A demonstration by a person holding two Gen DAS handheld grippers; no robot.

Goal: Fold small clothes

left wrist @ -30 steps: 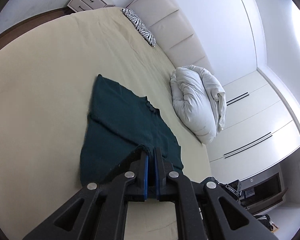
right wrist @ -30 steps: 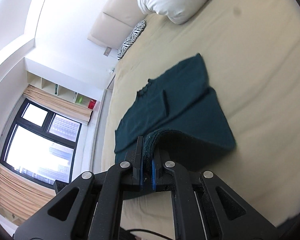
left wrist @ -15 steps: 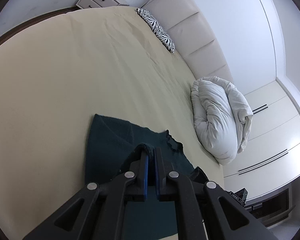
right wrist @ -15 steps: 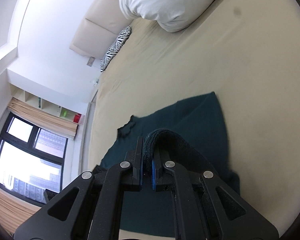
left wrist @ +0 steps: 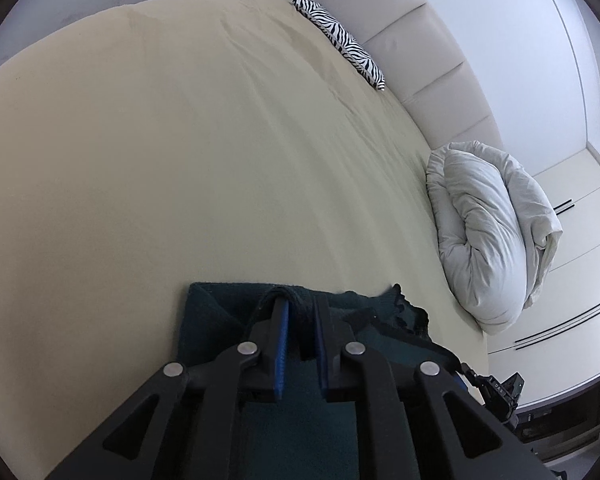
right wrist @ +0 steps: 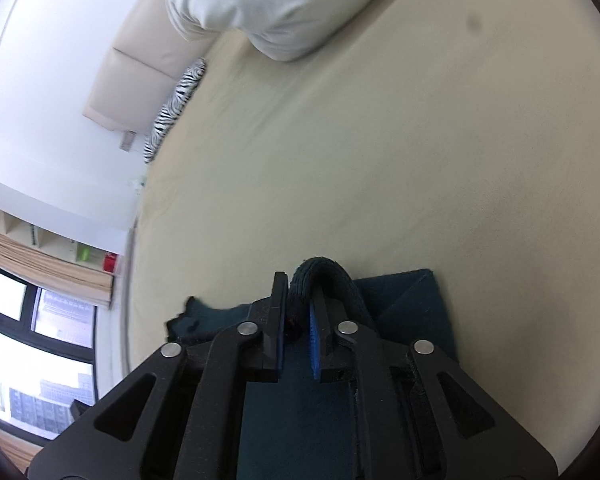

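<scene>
Dark green knitted garment (left wrist: pixel 300 412) lies on the beige bed sheet (left wrist: pixel 180 160), directly under and in front of both grippers. In the left wrist view the left gripper (left wrist: pixel 300 312) has its blue-padded fingers (left wrist: pixel 283 344) a little apart, and a thick fold of the garment passes between them and over the tip of the left finger; the fingers do not press it flat, so the grip looks loosened. The scalloped neckline edge (left wrist: pixel 404 308) shows just to the right of this gripper. In the right wrist view the right gripper (right wrist: pixel 300 292) is also slightly parted, with a rolled hem of the garment (right wrist: pixel 324 276) standing up between the fingers and arching over the right one. A folded corner of the cloth lies to the right of it. Farther ahead of the left gripper, to the right, sits a bundled white duvet (left wrist: pixel 488 236), and far ahead a zebra-striped pillow (left wrist: pixel 340 40) leans near the cream padded headboard (left wrist: pixel 420 52).
</scene>
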